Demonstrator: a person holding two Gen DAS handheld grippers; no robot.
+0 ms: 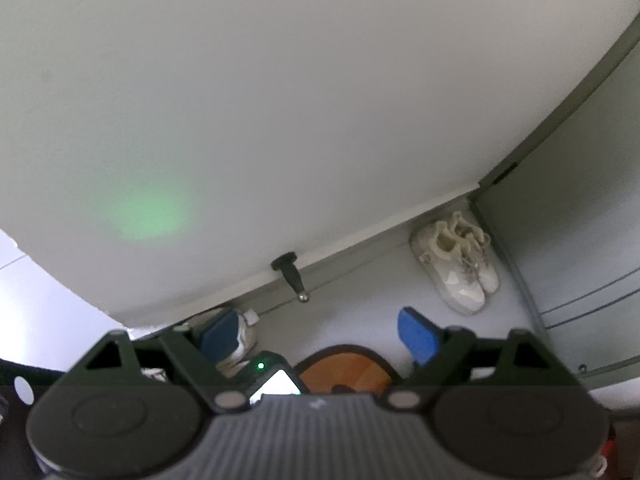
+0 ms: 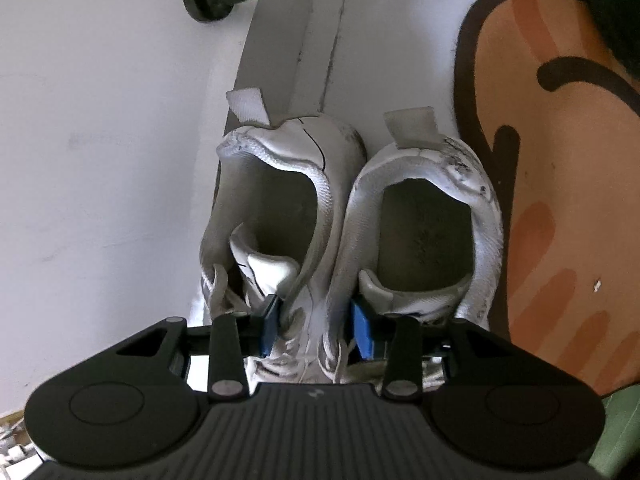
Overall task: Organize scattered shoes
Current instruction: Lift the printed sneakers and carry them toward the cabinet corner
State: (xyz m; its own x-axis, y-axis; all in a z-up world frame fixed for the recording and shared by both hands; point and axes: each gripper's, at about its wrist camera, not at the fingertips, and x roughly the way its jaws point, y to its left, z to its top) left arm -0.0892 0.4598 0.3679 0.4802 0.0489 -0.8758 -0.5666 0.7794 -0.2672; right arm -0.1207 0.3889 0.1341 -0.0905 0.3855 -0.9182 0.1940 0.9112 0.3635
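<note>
Here the left gripper (image 1: 322, 334) hangs with its jaws spread wide and nothing between them, idle above the floor (image 1: 360, 300); beyond it and off to its right, a cream pair of sneakers (image 1: 456, 264) already sits side by side in the corner by the wall, which looks like finished work. A black door stopper (image 1: 290, 276) sticks out from the door just ahead of it. The right gripper (image 2: 316, 328) straddles the touching inner walls of a white pair of sneakers (image 2: 348, 220), one blue pad inside each shoe's mouth; the jaws are partly parted, and whether the pads press on the fabric I cannot tell, though the pair looks set down. These shoes lie directly in front of that gripper, heels away from it, with an orange rug (image 2: 560, 160) just to their right. So two pairs appear lined up; whether more shoes remain scattered is out of view.
</note>
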